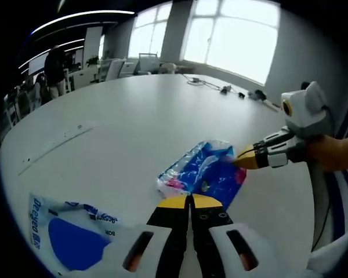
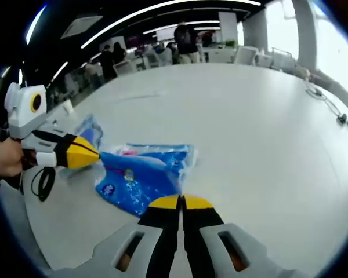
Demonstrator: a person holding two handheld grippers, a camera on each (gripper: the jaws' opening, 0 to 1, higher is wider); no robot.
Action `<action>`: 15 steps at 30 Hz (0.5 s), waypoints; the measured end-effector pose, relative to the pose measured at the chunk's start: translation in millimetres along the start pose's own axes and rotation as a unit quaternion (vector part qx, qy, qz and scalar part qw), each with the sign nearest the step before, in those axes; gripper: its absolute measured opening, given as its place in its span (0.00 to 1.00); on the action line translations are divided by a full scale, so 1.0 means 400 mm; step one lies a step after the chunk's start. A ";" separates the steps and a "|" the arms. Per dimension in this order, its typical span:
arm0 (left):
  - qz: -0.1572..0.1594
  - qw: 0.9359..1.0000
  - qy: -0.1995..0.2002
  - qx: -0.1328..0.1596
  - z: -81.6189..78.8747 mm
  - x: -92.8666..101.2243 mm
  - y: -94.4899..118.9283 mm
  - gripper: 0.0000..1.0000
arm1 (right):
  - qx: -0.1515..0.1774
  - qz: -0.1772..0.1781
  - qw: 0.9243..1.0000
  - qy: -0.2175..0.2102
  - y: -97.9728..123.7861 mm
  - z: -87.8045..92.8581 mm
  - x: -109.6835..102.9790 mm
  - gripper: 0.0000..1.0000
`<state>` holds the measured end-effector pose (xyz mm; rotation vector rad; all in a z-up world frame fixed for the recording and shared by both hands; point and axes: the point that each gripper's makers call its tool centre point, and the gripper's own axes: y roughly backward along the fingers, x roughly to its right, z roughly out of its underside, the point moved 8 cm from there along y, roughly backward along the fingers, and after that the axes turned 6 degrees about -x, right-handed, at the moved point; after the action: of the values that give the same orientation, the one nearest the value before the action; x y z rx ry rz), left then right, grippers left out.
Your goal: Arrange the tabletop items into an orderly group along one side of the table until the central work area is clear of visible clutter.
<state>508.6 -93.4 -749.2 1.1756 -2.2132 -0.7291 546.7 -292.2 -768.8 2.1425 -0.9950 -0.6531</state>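
On the white table [image 1: 133, 127], both grippers [image 1: 190, 200] [image 2: 180, 201] closed, touching the blue packet [image 1: 206, 171]; grip unclear

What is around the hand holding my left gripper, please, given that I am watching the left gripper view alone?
Observer: A black cable loop sits right beside the hand that holds the left gripper.
Operator: Thank you. How do the right gripper's jaws look from its own camera?
Observer: The right gripper has its jaws together, with the tips at the edge of the blue pack. Whether they pinch it, I cannot tell.
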 end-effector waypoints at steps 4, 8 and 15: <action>0.000 1.000 0.002 0.000 0.001 0.002 -0.001 0.00 | 0.000 0.001 1.000 -0.001 0.000 0.000 0.002 0.00; 0.000 1.000 0.003 -0.003 0.002 0.003 0.001 0.00 | 0.001 0.000 1.000 0.000 0.001 0.001 0.004 0.00; -0.002 1.000 0.007 -0.005 0.004 0.002 0.003 0.00 | 0.001 0.002 1.000 0.007 0.000 -0.001 0.003 0.00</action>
<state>506.5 -93.2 -749.4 1.1764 -2.1939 -0.7297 547.4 -293.0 -768.6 2.1436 -0.9928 -0.6338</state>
